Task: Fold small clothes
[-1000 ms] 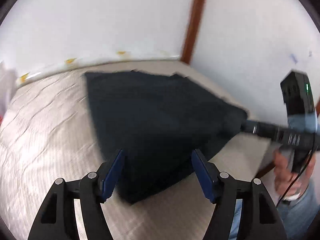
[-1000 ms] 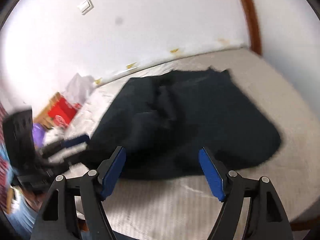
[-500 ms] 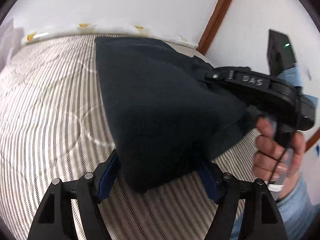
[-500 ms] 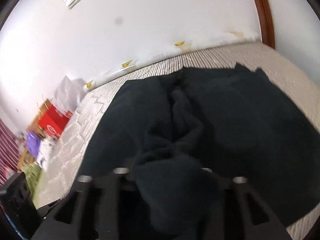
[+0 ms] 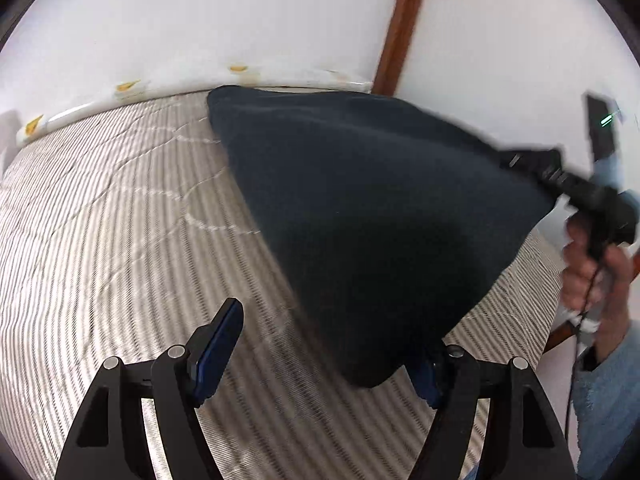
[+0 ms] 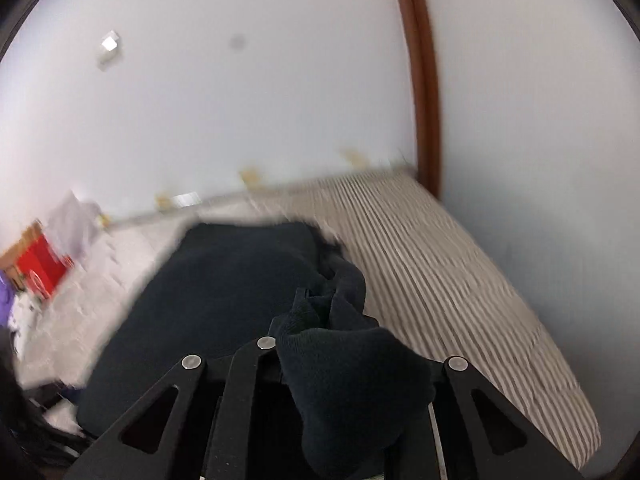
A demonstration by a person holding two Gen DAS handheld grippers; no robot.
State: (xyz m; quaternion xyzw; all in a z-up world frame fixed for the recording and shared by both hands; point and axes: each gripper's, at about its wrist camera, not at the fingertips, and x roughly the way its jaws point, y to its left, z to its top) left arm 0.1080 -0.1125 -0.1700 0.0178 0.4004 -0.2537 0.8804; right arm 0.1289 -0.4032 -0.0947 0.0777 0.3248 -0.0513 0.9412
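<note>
A dark navy garment [image 5: 380, 208] is spread over the striped mattress [image 5: 120, 240], its right side lifted off the bed. My left gripper [image 5: 324, 352] is open; the garment's near corner hangs over its right finger, and the left finger [image 5: 218, 340] is bare. My right gripper [image 6: 352, 364] is shut on a bunch of the garment [image 6: 352, 376] and holds it up; it also shows in the left wrist view [image 5: 560, 176], pulling the cloth's right corner. The fingertips are hidden under the fabric in the right wrist view.
A white wall and a brown wooden post [image 5: 400, 24] border the mattress at the back. A red box [image 6: 38, 268] and white crumpled things [image 6: 72, 220] lie at the far left beyond the bed. The mattress edge [image 6: 560, 380] drops off at right.
My right gripper closed on the garment's edge and lifted it, pulling the cloth up and to the right. My left gripper stayed open and shifted left of the garment's corner.
</note>
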